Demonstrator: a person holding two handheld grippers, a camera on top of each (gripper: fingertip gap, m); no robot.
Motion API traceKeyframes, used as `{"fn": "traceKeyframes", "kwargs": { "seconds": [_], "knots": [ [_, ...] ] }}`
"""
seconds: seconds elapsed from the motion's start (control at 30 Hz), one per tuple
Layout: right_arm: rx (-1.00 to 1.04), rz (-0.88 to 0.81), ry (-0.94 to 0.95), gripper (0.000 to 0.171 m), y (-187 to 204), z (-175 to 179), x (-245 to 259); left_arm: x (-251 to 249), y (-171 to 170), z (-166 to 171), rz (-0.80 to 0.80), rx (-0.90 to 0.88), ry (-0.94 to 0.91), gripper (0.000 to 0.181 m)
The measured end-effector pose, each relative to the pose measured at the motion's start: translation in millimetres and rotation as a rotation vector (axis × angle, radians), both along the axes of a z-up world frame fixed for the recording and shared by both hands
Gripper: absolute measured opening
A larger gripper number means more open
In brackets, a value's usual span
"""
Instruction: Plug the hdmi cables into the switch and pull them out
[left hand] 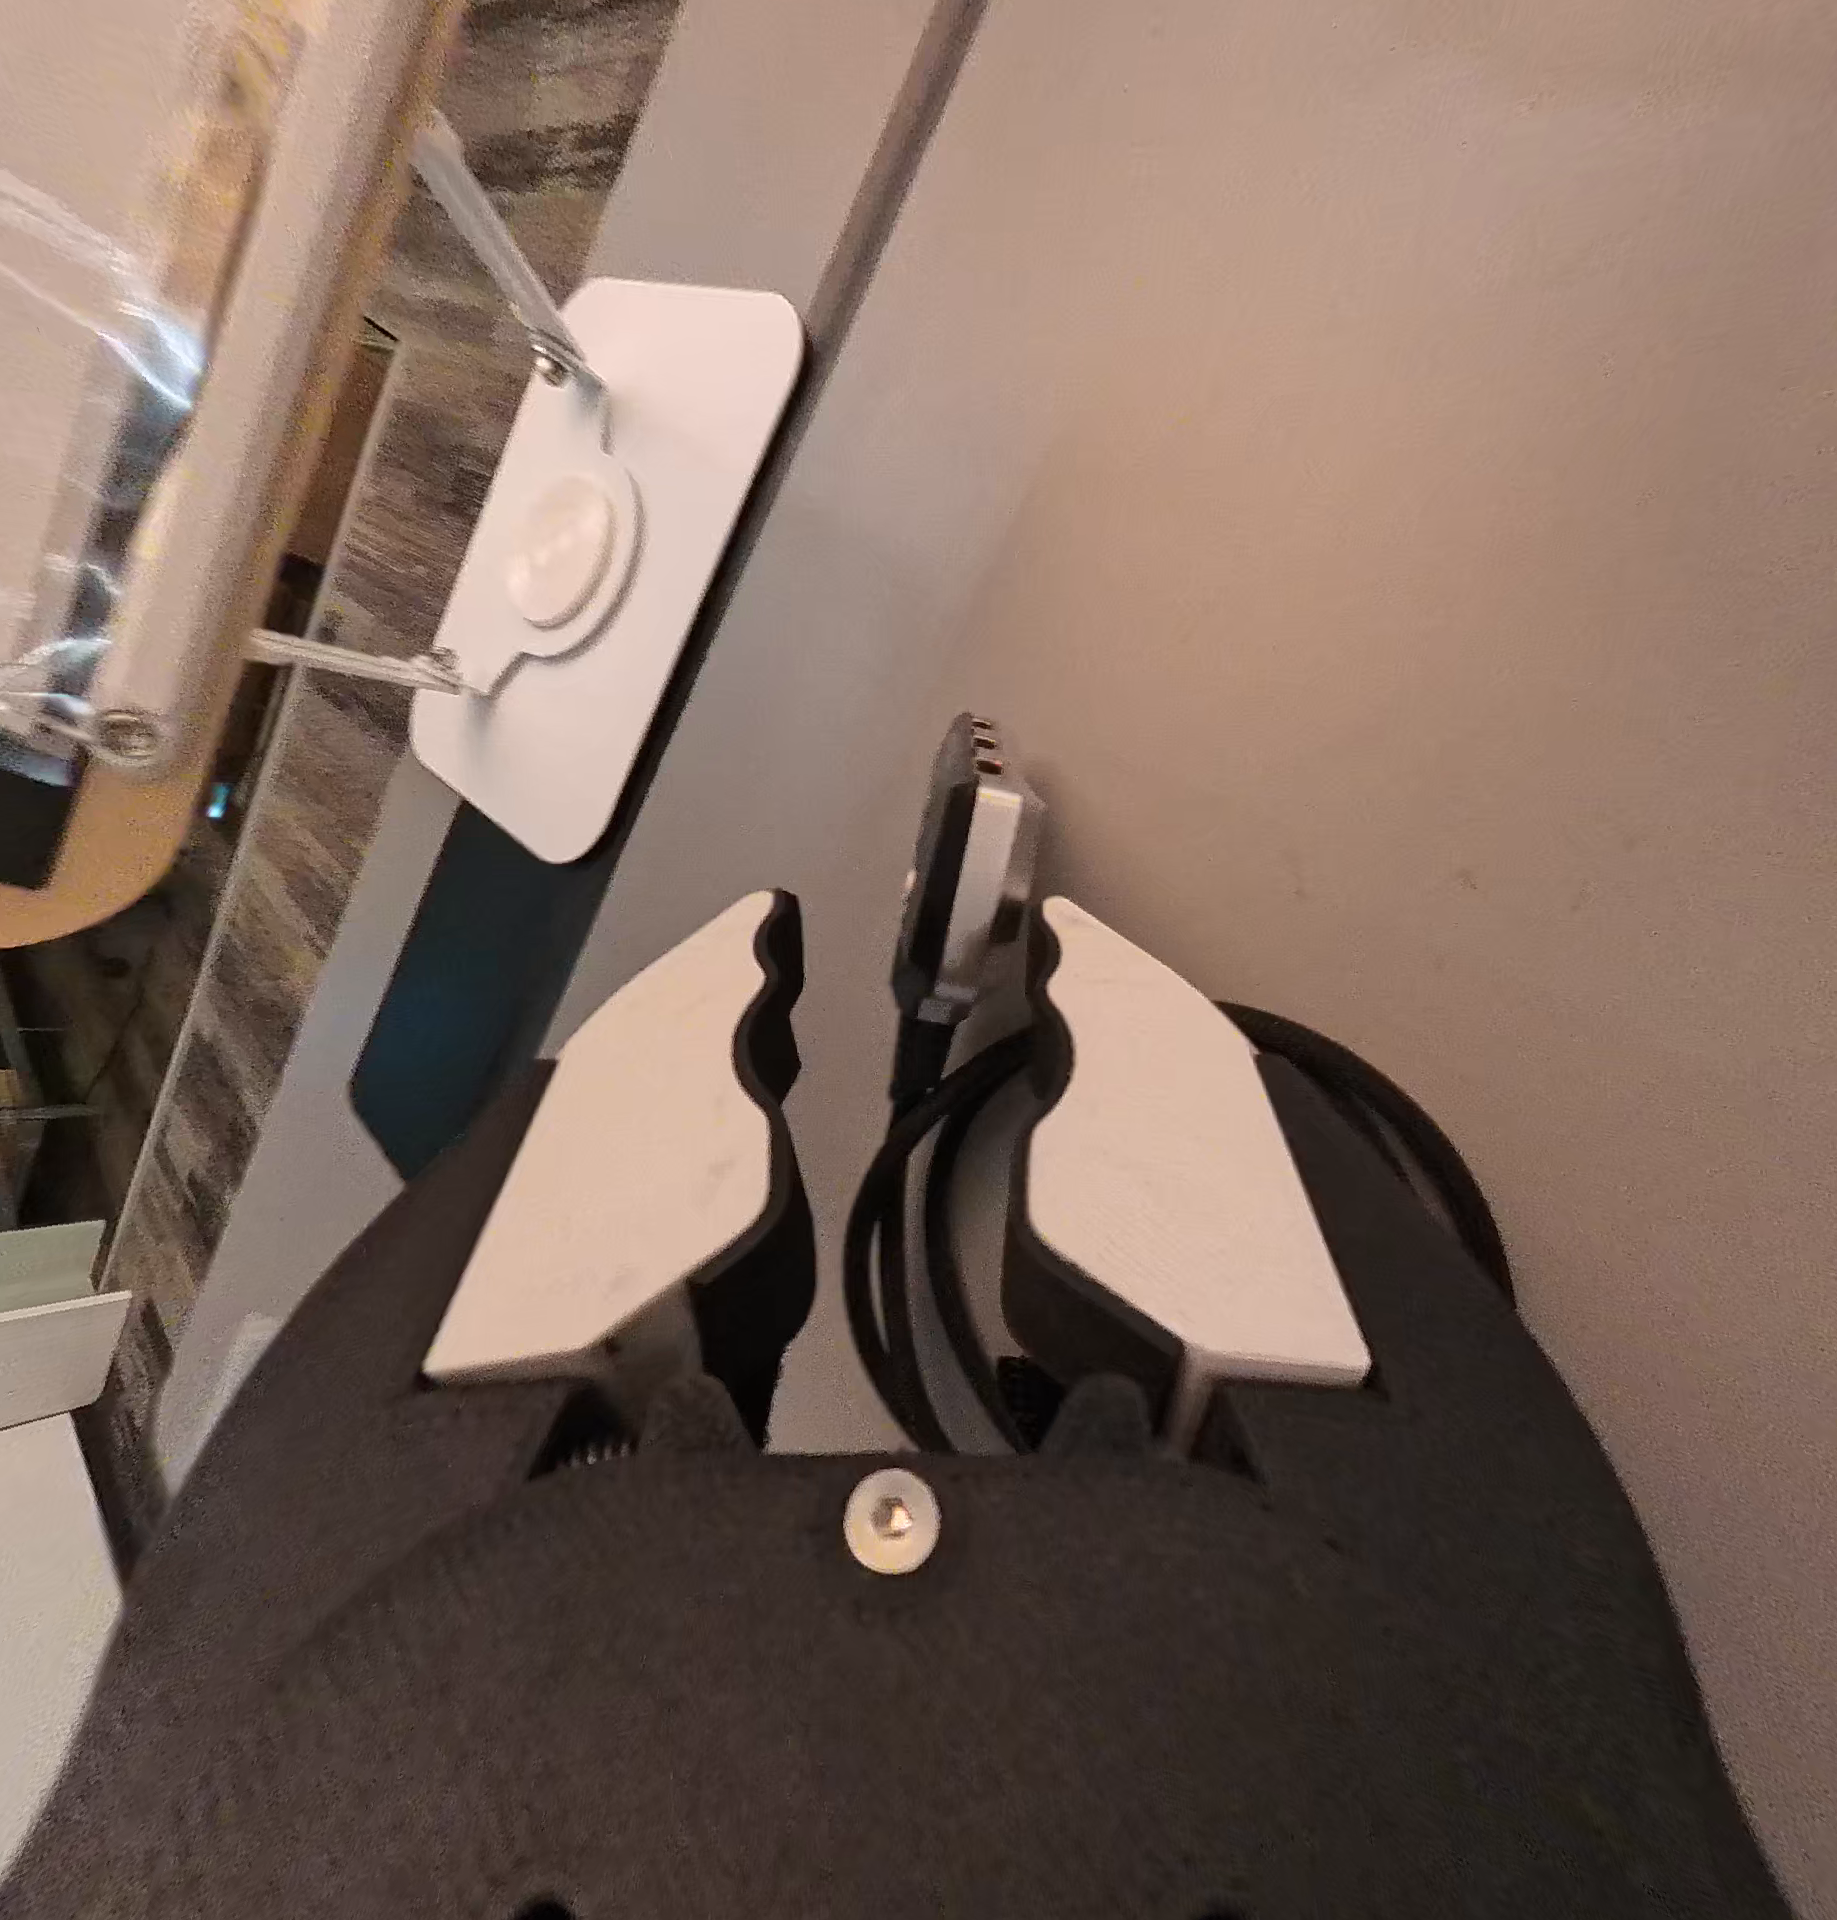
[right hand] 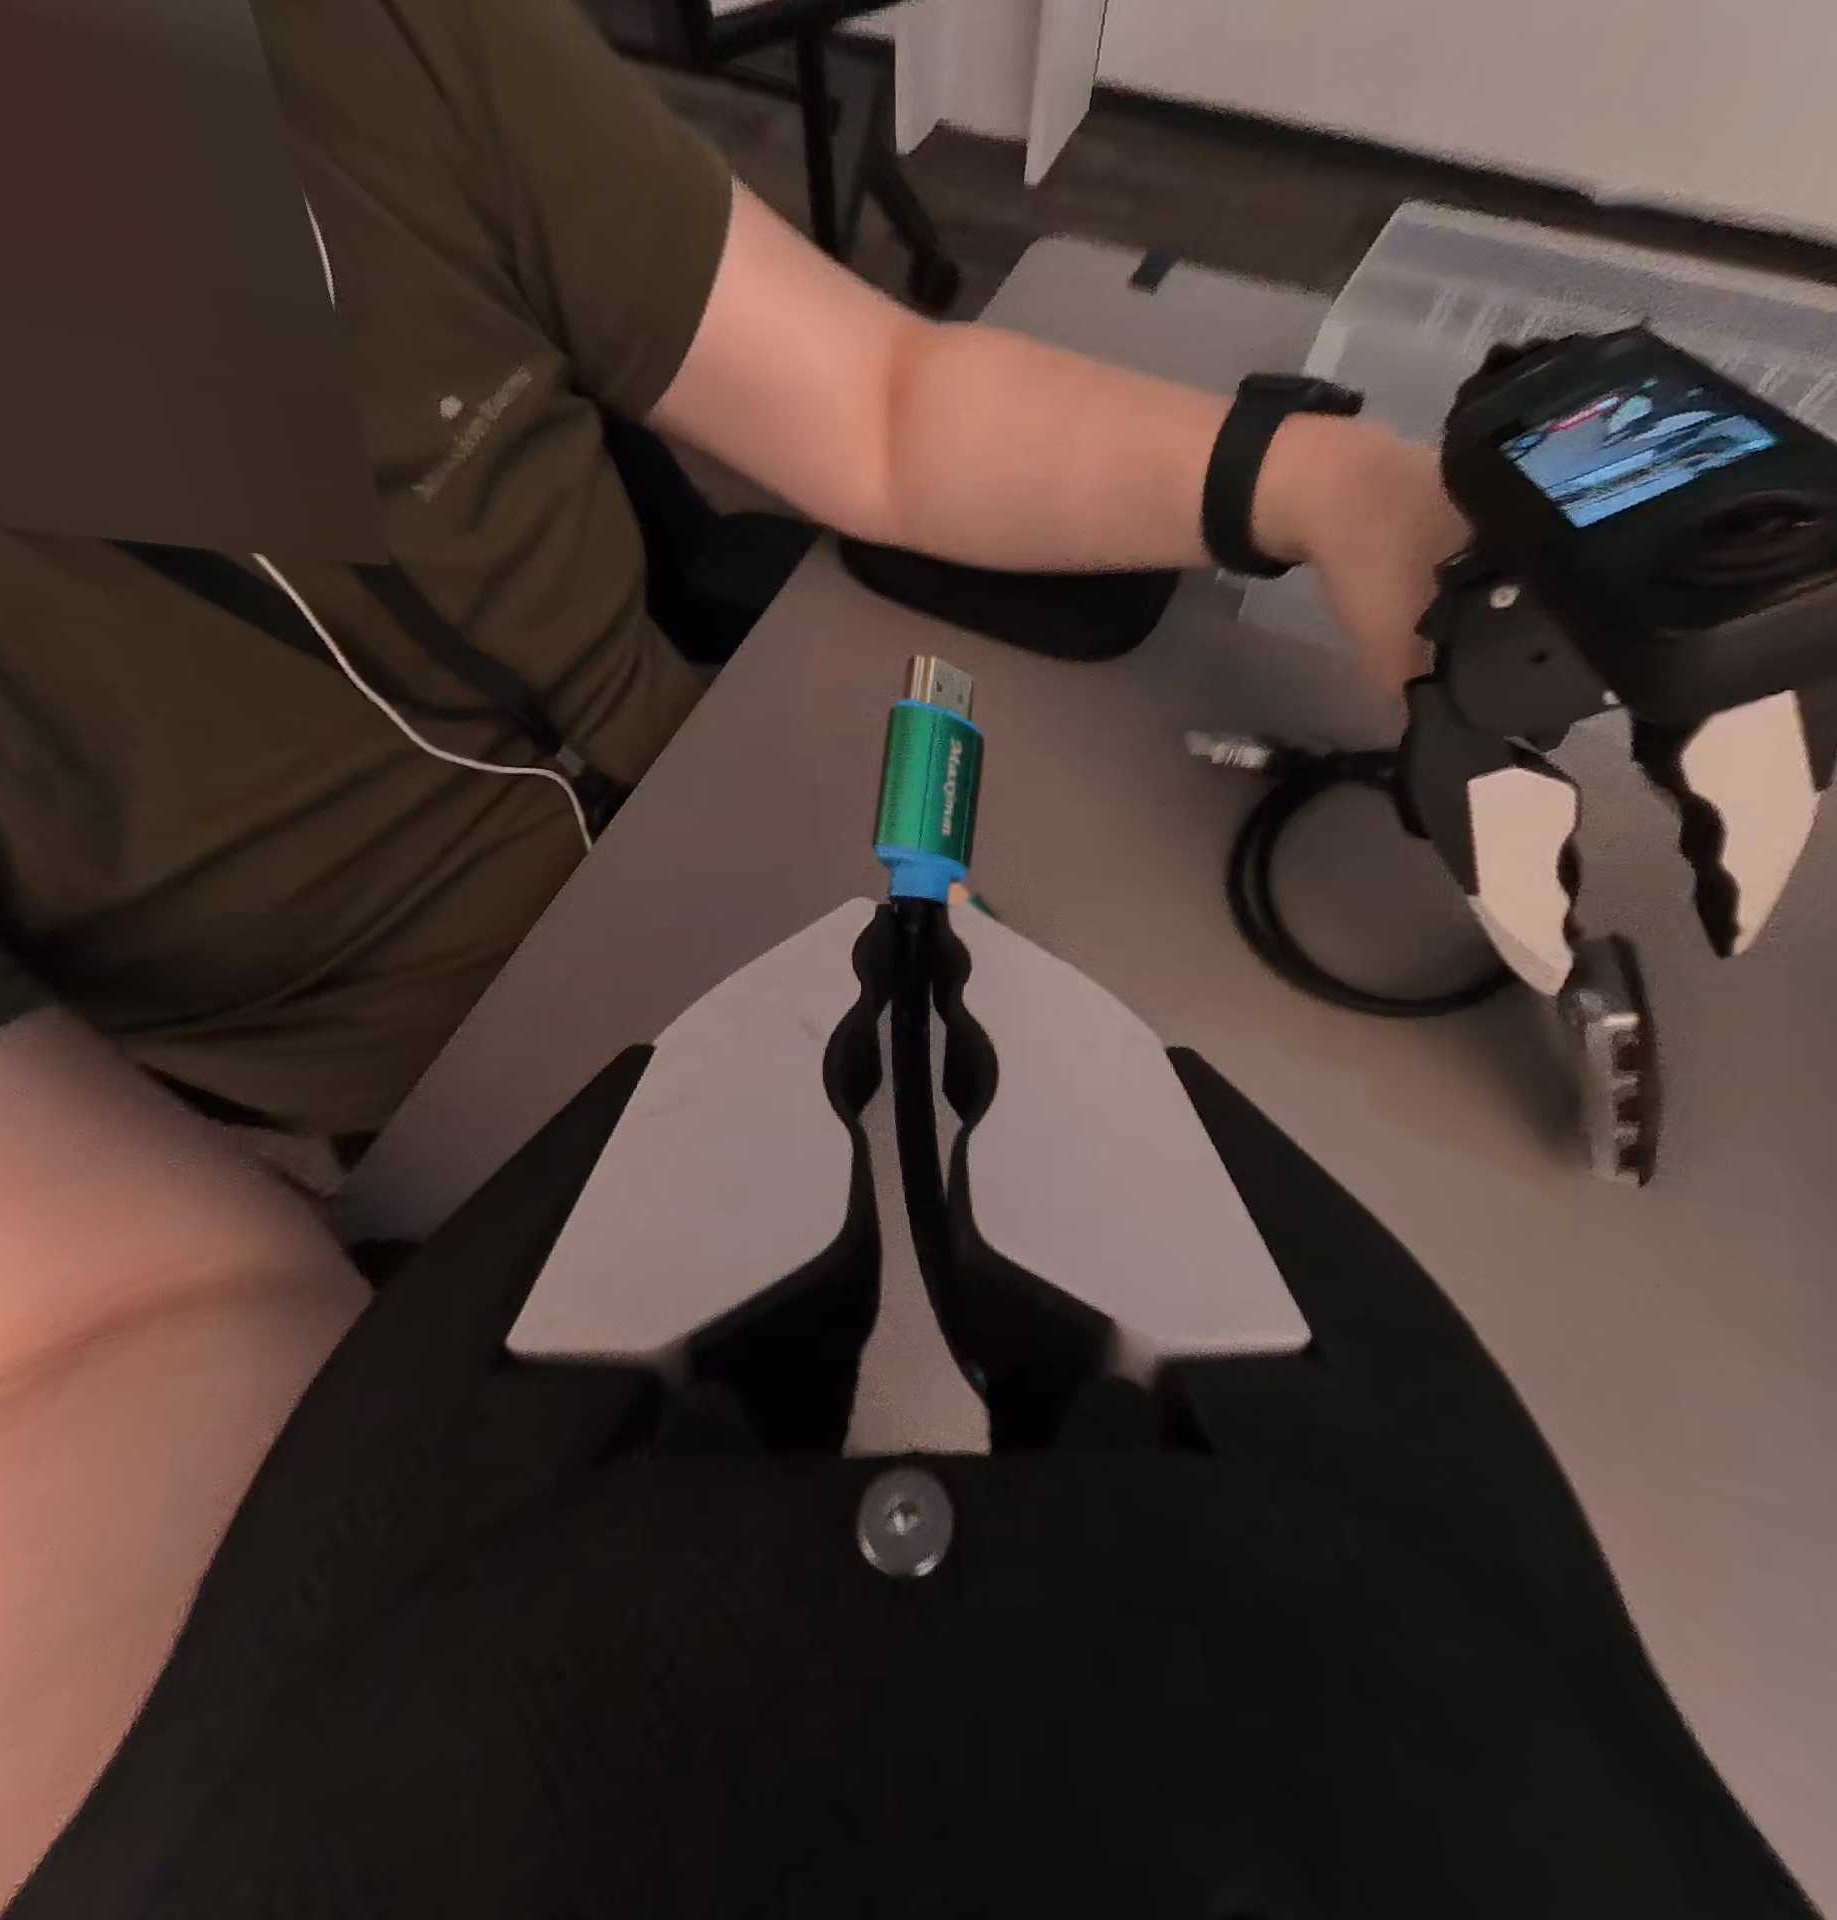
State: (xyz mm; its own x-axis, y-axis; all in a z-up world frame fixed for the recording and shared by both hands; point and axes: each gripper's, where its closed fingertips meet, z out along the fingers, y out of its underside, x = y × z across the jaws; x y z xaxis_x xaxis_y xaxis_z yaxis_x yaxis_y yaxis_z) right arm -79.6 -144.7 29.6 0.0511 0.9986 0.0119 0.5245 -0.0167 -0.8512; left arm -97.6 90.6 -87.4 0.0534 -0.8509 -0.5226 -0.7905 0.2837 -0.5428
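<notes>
Looking down the left gripper (left hand: 919, 935): jaws partly open, nothing clamped; the switch (left hand: 971, 842) stands on edge on the grey table (left hand: 1413, 520) just past the right fingertip, black cable (left hand: 893, 1174) looped between the fingers. Right wrist view: right gripper (right hand: 906, 925) pinched on the black HDMI cable (right hand: 919, 1122) just behind its green plug (right hand: 926, 784), which points forward above the table edge. Left gripper hangs tips-down over the switch, person's hand (right hand: 1361, 540) behind it.
</notes>
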Motion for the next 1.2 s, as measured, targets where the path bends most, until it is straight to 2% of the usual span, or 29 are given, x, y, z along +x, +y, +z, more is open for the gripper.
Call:
{"fn": "traceKeyframes", "kwargs": {
  "seconds": [0.07, 0.13, 0.2, 0.27, 0.33, 0.4, 0.47, 0.63, 0.7, 0.93, 1.03, 1.2],
  "knots": [
    [0.05, 0.005, 0.044, 0.007, 4, -2, 1, -3, -2, 20, -0.009, 0.031, -0.037, 0.042],
    [0.001, -0.03, 0.052, 0.007, 13, -8, 6, -2, -17, 49, -0.08, 0.045, -0.122, 0.038],
    [-0.04, -0.058, 0.091, 0.007, 22, -8, 7, 0, -51, 81, -0.234, 0.032, -0.221, 0.038],
    [-0.063, -0.081, 0.126, 0.007, 31, -7, 7, -3, -100, 106, -0.448, -0.004, -0.296, 0.039],
    [-0.084, -0.09, 0.143, 0.007, 36, -8, 4, -5, -140, 127, -0.592, 0.004, -0.37, 0.039],
    [-0.091, -0.097, 0.14, 0.007, 40, -11, 0, -5, -171, 137, -0.694, 0.015, -0.403, 0.037],
    [-0.095, -0.09, 0.15, 0.007, 41, -10, -5, -2, -190, 132, -0.749, 0.047, -0.366, 0.036],
    [-0.089, -0.107, 0.15, 0.007, 44, -12, -12, 11, -192, 109, -0.732, 0.07, -0.278, 0.028],
    [-0.083, -0.109, 0.136, 0.007, 45, -14, -12, 12, -193, 108, -0.747, 0.019, -0.298, 0.014],
    [-0.052, -0.151, 0.134, 0.007, 57, -20, -11, 13, -181, 101, -0.684, 0.037, -0.204, 0.013],
    [0.169, -0.144, 0.195, 0.026, 57, 1, -11, 9, -174, 117, -0.625, -0.04, -0.242, 0.013],
    [0.766, -0.255, 0.327, 0.033, 51, 70, -3, -11, -174, 151, -0.621, -0.319, -0.36, 0.013]
  ]
}}
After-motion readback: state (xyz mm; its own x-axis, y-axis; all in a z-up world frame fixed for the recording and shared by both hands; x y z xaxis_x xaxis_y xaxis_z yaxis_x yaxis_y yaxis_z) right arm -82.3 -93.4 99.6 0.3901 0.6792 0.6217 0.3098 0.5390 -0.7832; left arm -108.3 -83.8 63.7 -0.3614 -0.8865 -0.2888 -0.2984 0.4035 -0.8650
